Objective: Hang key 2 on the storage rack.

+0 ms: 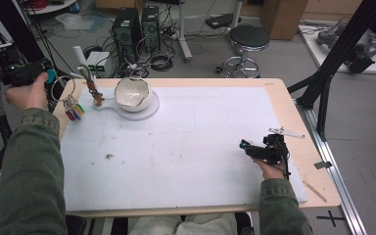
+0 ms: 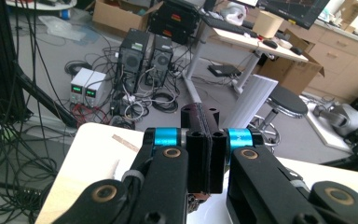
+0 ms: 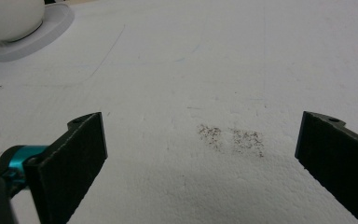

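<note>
Your sleeves (image 1: 27,161) are olive-green cloth, gathered into ribbed cuffs at both wrists. Your left gripper (image 2: 204,154) is black, with matte ribbed jaw pads, glossy link arms fastened by brass-coloured rivets, and two anodised cyan collars at the jaw roots; a white cable tie wraps one link. Your right gripper (image 3: 200,154) carries the same flat black pads, a cyan collar, and a thin black cable (image 1: 288,166) along the body.
</note>
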A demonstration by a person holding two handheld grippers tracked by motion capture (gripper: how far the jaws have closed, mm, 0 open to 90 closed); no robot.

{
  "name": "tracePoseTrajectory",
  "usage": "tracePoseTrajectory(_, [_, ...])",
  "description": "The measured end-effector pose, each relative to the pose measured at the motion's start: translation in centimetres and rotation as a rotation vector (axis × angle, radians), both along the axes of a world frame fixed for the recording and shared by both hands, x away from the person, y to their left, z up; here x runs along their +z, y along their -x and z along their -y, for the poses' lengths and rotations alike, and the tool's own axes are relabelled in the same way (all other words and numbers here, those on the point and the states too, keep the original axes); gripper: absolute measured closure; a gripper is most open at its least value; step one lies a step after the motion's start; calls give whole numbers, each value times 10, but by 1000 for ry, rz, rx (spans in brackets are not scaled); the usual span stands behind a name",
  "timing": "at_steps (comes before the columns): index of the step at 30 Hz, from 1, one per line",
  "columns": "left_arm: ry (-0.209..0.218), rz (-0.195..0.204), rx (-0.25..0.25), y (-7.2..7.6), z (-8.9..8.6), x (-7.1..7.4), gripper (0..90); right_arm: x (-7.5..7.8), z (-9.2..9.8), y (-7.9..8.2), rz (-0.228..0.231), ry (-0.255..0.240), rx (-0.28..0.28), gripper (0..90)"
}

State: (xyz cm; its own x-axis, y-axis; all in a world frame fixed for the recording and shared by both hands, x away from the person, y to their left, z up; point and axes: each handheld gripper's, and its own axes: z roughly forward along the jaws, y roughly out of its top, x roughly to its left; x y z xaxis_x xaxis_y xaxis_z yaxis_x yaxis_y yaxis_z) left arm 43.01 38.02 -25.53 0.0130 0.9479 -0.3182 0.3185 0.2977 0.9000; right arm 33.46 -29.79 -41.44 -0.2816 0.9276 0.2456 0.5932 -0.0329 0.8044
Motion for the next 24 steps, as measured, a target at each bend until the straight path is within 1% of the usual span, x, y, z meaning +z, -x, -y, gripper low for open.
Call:
tracePoseTrajectory(2, [-2, 8, 10, -1, -1, -1, 897, 0, 1, 1, 1, 0, -3, 10])
tracePoseTrajectory(4, [12, 17, 22, -3, -2, -1, 897, 0, 2, 1, 4, 2, -6, 10])
tracePoseTrajectory(6, [11, 11, 34, -6, -3, -2, 897, 0, 3, 1, 3, -2, -11, 10])
tracePoseTrajectory(9, [17, 15, 47, -9, -4, -3, 897, 0, 4, 2, 2, -3, -13, 10])
tracePoseTrajectory(11, [21, 13, 45, -11, -6, -4, 897, 0, 4, 2, 2, -4, -13, 10])
tracePoseTrajectory(14, [14, 12, 37, -14, -6, -5, 897, 0, 5, 2, 0, -6, -15, 10])
tracePoseTrajectory(16, [16, 19, 28, -17, -6, -5, 897, 0, 5, 2, 0, -6, -16, 10])
tracePoseTrajectory(18, [16, 19, 24, -19, -5, -4, 897, 0, 5, 2, 1, -5, -16, 10])
tracePoseTrajectory(19, [23, 19, 17, -21, -4, -4, 897, 0, 5, 2, 1, -5, -16, 10])
tracePoseTrajectory(22, [18, 21, 10, -25, 0, -5, 897, -1, 5, 2, -1, -5, -15, 10])
tracePoseTrajectory(24, [34, 32, 1, -28, 2, -6, 897, -1, 5, 2, -1, -4, -14, 10])
